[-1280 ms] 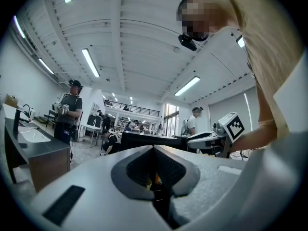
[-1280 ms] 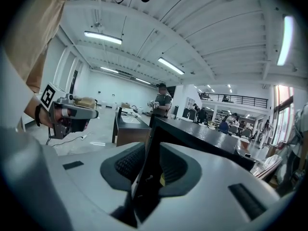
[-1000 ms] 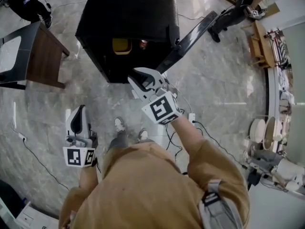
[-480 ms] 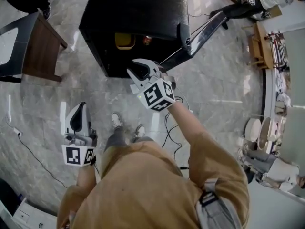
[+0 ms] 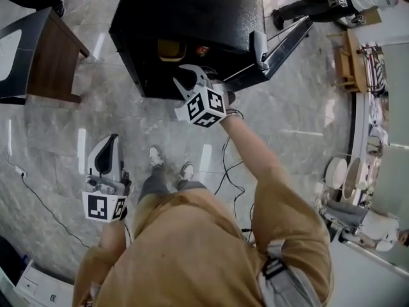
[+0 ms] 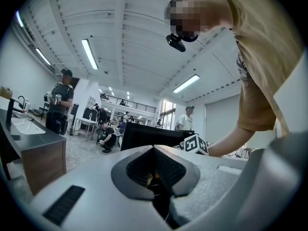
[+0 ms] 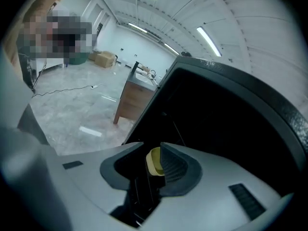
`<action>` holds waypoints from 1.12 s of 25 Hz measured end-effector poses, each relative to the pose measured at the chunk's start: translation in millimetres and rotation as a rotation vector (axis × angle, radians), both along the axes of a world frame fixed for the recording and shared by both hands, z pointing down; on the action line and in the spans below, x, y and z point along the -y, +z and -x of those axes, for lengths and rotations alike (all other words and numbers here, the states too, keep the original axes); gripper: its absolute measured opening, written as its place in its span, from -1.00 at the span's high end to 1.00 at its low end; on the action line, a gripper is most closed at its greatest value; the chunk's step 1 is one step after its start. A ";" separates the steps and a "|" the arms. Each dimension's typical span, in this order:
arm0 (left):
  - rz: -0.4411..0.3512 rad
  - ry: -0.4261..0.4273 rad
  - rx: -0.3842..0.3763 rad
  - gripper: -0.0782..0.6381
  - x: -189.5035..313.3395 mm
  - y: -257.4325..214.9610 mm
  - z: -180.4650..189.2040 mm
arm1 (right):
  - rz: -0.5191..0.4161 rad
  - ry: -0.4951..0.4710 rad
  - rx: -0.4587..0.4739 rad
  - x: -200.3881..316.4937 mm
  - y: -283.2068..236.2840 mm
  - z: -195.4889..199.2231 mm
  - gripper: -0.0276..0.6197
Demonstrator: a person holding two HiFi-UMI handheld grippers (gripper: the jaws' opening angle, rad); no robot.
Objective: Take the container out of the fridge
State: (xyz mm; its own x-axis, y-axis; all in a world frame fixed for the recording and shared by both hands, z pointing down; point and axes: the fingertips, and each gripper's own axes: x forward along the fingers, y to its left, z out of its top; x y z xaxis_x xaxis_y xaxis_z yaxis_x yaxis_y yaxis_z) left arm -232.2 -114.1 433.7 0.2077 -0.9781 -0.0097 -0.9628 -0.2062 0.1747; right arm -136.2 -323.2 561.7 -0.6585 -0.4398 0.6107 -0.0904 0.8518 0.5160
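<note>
A black fridge point(image 5: 185, 18) stands on the floor with its door point(image 5: 281, 47) swung open to the right. Inside sits a yellow container point(image 5: 171, 50), with a small red item point(image 5: 203, 50) beside it. My right gripper point(image 5: 190, 77) is at the fridge's opening, just short of the container; its jaws are opening and hold nothing. In the right gripper view the container point(image 7: 154, 161) shows through the gap of the right gripper point(image 7: 153, 150), farther in. My left gripper point(image 5: 105, 155) hangs low at my left side, shut and empty. It is the left gripper point(image 6: 154, 150) that points up at the ceiling.
A dark wooden table point(image 5: 45, 62) stands left of the fridge. Cables point(image 5: 227, 165) run across the marble floor by my feet. Shelves with plates point(image 5: 348, 174) line the right side. Other people stand at the top right point(image 5: 319, 2) and in the hall point(image 6: 60, 105).
My right gripper has moved forward to the fridge's opening, and its jaws stand a little wider. The left gripper has stayed by my side.
</note>
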 end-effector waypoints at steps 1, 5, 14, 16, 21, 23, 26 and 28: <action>0.002 0.001 0.000 0.78 0.2 1.4 0.5 | 0.000 -0.001 -0.008 2.4 3.9 1.7 0.63; 0.010 -0.001 -0.004 0.78 2.4 6.2 5.7 | -0.002 -0.010 -0.034 11.2 16.6 10.7 0.63; 0.039 -0.004 -0.014 0.78 9.0 24.8 21.5 | 0.000 -0.020 -0.090 31.8 51.6 28.8 0.63; 0.045 -0.001 -0.016 0.78 12.2 30.0 24.4 | 0.006 -0.016 -0.103 37.9 61.2 32.1 0.62; 0.040 0.007 -0.013 0.78 23.8 34.0 30.3 | 0.020 -0.008 -0.147 51.8 86.2 41.0 0.58; 0.037 0.005 -0.018 0.78 27.6 35.3 32.6 | 0.021 -0.013 -0.164 54.8 95.3 44.8 0.58; 0.033 0.009 -0.029 0.78 33.7 38.3 34.5 | 0.024 -0.003 -0.190 64.5 109.2 49.1 0.58; 0.032 0.012 -0.038 0.78 36.9 41.9 34.9 | 0.027 0.004 -0.214 70.6 120.1 50.5 0.57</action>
